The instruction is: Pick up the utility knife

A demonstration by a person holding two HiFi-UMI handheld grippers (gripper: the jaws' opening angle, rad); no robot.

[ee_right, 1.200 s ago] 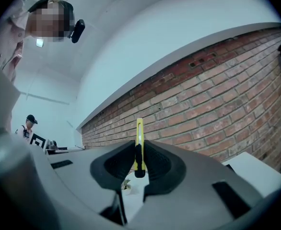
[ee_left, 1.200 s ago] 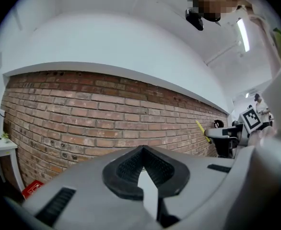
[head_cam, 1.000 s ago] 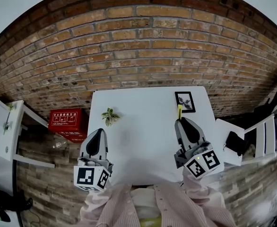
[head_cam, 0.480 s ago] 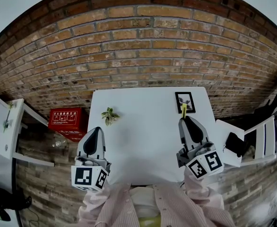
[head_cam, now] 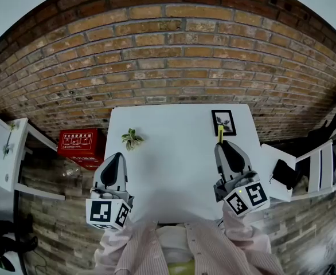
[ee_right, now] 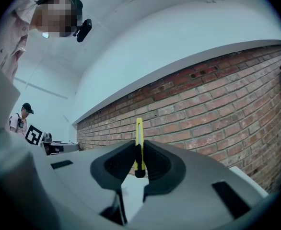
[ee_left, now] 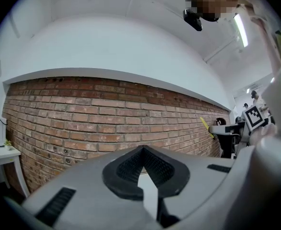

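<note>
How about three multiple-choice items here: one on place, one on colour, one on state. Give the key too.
1. The picture frame lies on the table at its: A near left corner; B far right corner; C centre.
2. The knife is: A red; B blue; C yellow.
3. The right hand-held gripper is: A shut on the knife; B open; C shut on nothing.
Key: B, the head view shows the frame at the far right; C, its body shows yellow; A, both pads press its sides.
</note>
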